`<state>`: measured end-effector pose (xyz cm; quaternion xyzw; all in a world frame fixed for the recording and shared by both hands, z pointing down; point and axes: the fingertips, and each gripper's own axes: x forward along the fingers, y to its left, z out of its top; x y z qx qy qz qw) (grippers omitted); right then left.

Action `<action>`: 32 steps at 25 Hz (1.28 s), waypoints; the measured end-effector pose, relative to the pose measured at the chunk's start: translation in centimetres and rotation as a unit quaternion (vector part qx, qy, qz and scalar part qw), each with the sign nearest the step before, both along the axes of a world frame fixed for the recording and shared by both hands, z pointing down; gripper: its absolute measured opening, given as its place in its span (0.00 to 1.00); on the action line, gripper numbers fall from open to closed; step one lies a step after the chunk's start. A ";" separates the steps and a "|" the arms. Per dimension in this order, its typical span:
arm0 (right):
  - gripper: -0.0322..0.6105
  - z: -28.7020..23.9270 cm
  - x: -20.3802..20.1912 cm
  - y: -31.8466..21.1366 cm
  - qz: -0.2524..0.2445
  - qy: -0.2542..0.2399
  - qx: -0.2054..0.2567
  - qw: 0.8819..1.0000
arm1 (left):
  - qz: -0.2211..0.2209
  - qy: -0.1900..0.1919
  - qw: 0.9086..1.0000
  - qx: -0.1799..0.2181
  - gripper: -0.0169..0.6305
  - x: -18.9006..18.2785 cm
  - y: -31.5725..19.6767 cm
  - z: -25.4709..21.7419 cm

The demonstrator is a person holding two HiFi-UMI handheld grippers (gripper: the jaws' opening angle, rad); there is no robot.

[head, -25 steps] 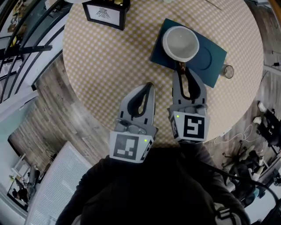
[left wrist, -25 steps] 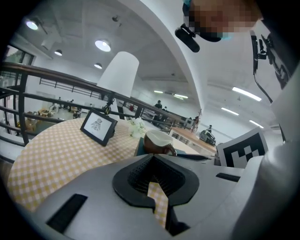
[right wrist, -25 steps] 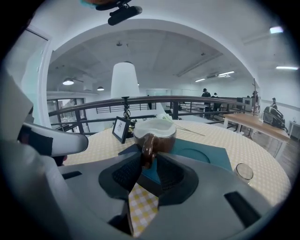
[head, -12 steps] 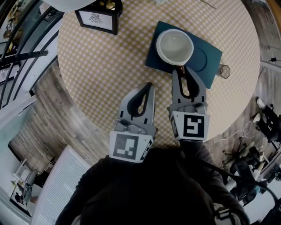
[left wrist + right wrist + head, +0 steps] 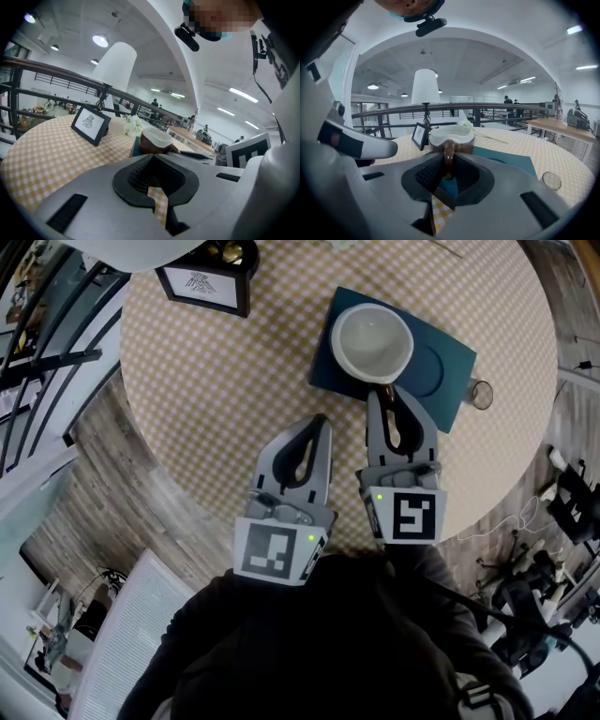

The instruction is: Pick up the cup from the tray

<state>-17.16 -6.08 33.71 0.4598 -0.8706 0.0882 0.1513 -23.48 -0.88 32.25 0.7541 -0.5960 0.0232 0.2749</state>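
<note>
A white-lined brown cup [image 5: 373, 340] stands over the left part of a dark teal tray [image 5: 448, 376] on the round checked table [image 5: 234, 371]. My right gripper [image 5: 386, 396] is shut on the cup's brown handle, which shows upright between the jaws in the right gripper view, handle [image 5: 448, 161], cup [image 5: 451, 136], tray [image 5: 508, 162]. I cannot tell whether the cup's base touches the tray. My left gripper [image 5: 320, 422] hovers shut and empty to the left of the tray, with the cup [image 5: 157, 141] ahead of it.
A black picture frame [image 5: 202, 283] and a white lamp [image 5: 115, 66] stand at the table's far left. A small round glass piece [image 5: 483, 393] lies just right of the tray. The table's near edge [image 5: 187, 493] runs under both grippers, with wooden floor beyond.
The table, tray and cup have slid slightly left in the head view. The right gripper stays shut on the handle; the left gripper has not moved.
</note>
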 end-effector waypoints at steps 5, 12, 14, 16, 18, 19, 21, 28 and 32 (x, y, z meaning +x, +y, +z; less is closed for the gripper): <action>0.12 -0.9 0.6 0.5 0.001 -0.010 0.008 1.000 | 0.002 -0.002 1.000 -0.002 0.03 0.2 0.3 -0.4; 0.12 -3.4 0.5 0.4 -0.008 -0.035 0.035 0.999 | 0.001 -0.007 1.000 0.008 0.03 1.0 0.6 -1.5; 0.12 -4.1 0.9 0.7 -0.009 -0.039 0.037 0.999 | 0.002 -0.010 1.000 0.010 0.03 1.6 0.9 -2.0; 0.12 -4.6 1.4 1.0 -0.009 -0.043 0.039 0.998 | 0.003 -0.014 1.000 0.011 0.03 2.0 1.2 -2.3; 0.12 -4.9 2.1 1.2 -0.008 -0.045 0.043 0.998 | 0.007 -0.018 1.000 0.011 0.03 2.6 1.4 -2.4; 0.12 -4.9 2.5 1.4 -0.007 -0.045 0.044 0.998 | 0.009 -0.019 1.000 0.011 0.03 3.0 1.6 -2.4; 0.12 -5.0 3.5 1.7 -0.002 -0.046 0.047 0.998 | 0.016 -0.020 1.000 0.012 0.03 4.0 1.8 -2.4; 0.12 -5.2 8.3 3.0 0.014 -0.039 0.054 0.998 | 0.049 -0.022 0.998 0.016 0.03 8.9 2.6 -2.5; 0.12 -5.4 11.7 4.2 0.031 -0.048 0.047 0.997 | 0.071 -0.022 0.997 0.020 0.03 12.7 3.0 -2.9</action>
